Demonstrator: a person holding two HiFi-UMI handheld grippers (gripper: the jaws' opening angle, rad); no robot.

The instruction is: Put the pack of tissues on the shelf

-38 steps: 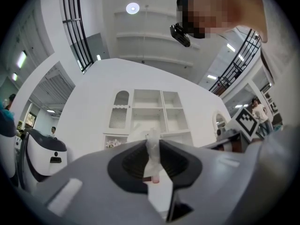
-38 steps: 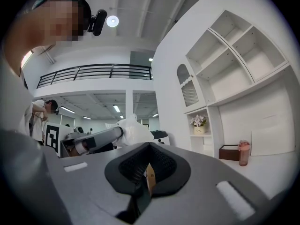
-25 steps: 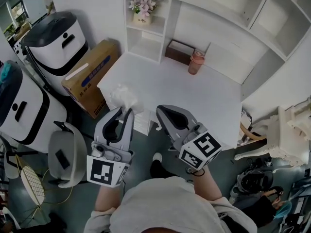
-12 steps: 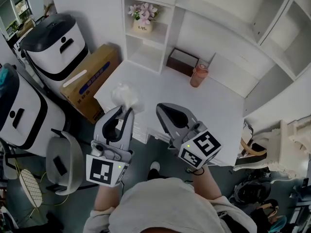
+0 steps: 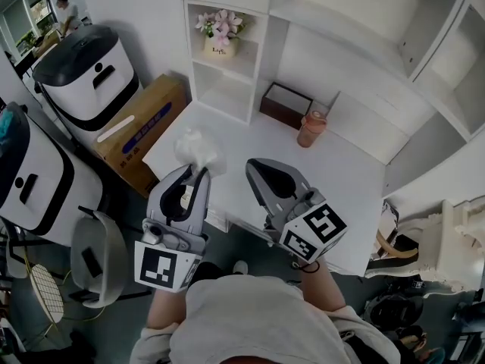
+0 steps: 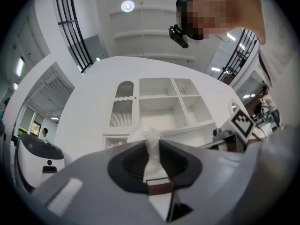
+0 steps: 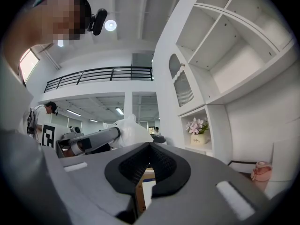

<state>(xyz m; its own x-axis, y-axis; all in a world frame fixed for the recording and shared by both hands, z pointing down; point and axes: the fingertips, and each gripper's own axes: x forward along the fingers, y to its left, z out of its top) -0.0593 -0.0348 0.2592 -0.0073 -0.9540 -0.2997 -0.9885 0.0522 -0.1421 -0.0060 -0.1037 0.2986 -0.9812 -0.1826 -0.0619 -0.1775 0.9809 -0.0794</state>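
The pack of tissues (image 5: 198,149), a crumpled white plastic pack, hangs in the air over the near left corner of the white desk (image 5: 333,180). My left gripper (image 5: 198,174) is shut on its bottom edge. In the left gripper view a fold of the pack (image 6: 151,150) is pinched between the jaws, and the white shelf unit (image 6: 164,102) stands ahead. My right gripper (image 5: 263,170) is beside it on the right, shut and empty. The right gripper view shows the pack (image 7: 129,129) to its left. The shelf (image 5: 227,70) rises at the desk's far left.
A flower pot (image 5: 220,38) stands in the upper shelf compartment. A brown box (image 5: 284,105) and a pink cup (image 5: 311,130) stand at the desk's back. A cardboard box (image 5: 140,127) and white machines (image 5: 87,70) stand on the floor to the left.
Both grippers have moved forward toward the desk and shelf, the left one still carrying the pack. The desk's near edge now lies under the grippers.
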